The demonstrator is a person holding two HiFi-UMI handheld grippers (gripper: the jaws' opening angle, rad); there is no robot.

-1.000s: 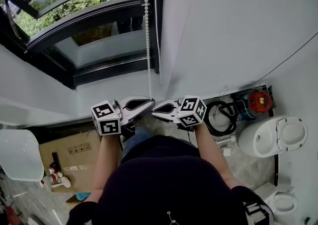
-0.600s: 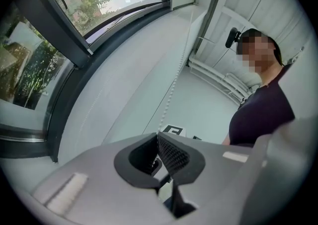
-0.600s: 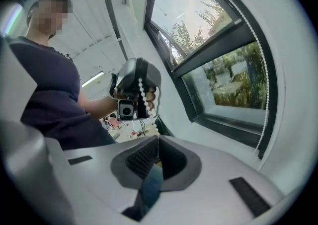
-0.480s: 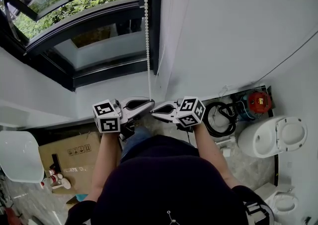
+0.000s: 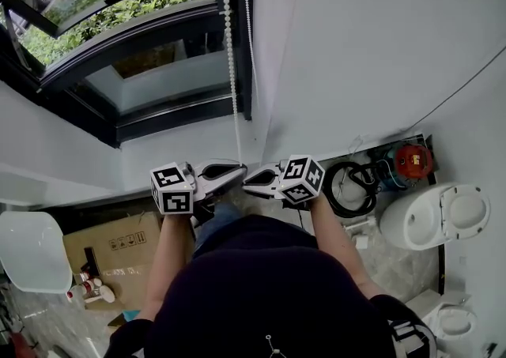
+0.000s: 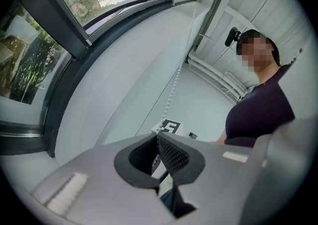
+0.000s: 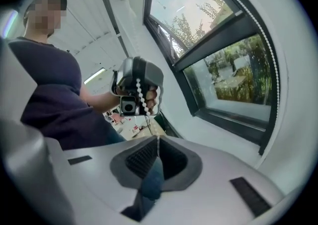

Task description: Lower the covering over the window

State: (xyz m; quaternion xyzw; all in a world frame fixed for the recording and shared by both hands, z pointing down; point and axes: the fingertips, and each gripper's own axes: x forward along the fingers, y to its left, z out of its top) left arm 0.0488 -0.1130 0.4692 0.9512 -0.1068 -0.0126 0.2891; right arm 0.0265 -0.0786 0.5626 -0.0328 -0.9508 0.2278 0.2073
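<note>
The window (image 5: 134, 40) stands uncovered at the upper left, with greenery outside. A white bead chain (image 5: 230, 48) hangs beside its dark frame down to my two grippers. My left gripper (image 5: 237, 172) is shut on the chain, whose beads (image 6: 176, 77) run straight into its closed tips (image 6: 158, 137). My right gripper (image 5: 247, 182) faces it tip to tip and is also shut. In the right gripper view the chain (image 7: 140, 97) leads down to that gripper's closed tips (image 7: 158, 139). No blind or covering shows in the head view.
A white wall (image 5: 379, 40) fills the right. On the floor below lie a toilet (image 5: 431, 218), a coiled black hose (image 5: 352, 186), a red device (image 5: 413, 160), a cardboard box (image 5: 111, 242) and a white basin-like object (image 5: 32, 250).
Both grippers stay shut at the chain in nearly the same place; the view has only shifted slightly.
</note>
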